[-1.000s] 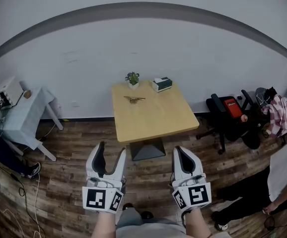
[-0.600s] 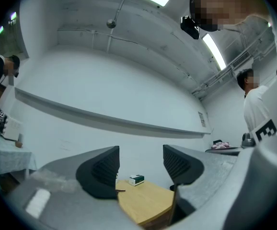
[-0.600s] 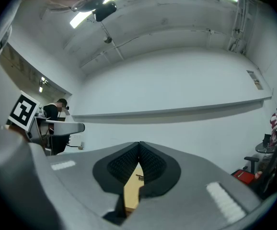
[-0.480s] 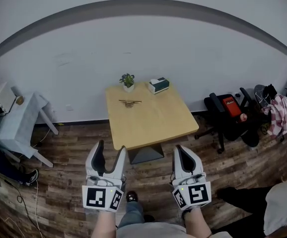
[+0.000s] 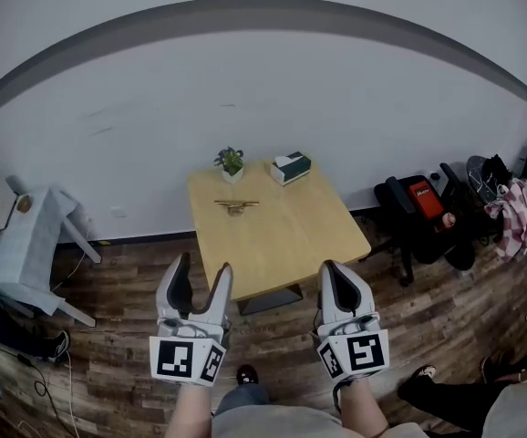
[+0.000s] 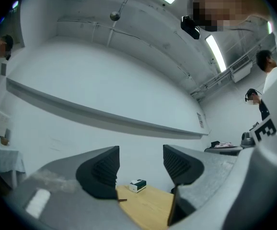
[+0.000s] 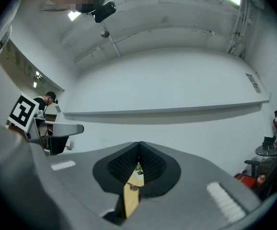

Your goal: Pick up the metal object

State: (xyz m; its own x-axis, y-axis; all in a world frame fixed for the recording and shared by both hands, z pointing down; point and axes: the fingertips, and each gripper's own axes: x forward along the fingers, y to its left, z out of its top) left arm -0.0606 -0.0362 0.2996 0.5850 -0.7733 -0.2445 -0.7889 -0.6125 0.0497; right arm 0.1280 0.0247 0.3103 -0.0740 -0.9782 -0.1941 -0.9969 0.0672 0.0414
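The metal object [image 5: 236, 205], a slim brass-coloured piece, lies on the far left part of the square wooden table [image 5: 286, 235] ahead. Both grippers hang well short of the table, over the wooden floor. My left gripper [image 5: 201, 268] is open with nothing between its jaws. My right gripper [image 5: 330, 270] is shut and empty. In the left gripper view the left gripper [image 6: 141, 159] frames the table [image 6: 150, 207], with one end of the metal object [image 6: 122, 200] peeking past the left pad. In the right gripper view the metal object [image 7: 133, 187] shows through the slit below the closed pads of the right gripper [image 7: 139, 150].
A small potted plant [image 5: 231, 161] and a tissue box [image 5: 290, 166] stand at the table's far edge by the white wall. Black chairs [image 5: 423, 203] with clothes [image 5: 517, 213] are at the right, a white side table [image 5: 31, 240] at the left. A person's legs [image 5: 464, 395] show at lower right.
Both grippers have moved forward towards the table, which now sits closer and further left in the head view. The person at the right has slipped mostly out of frame. Jaws are unchanged.
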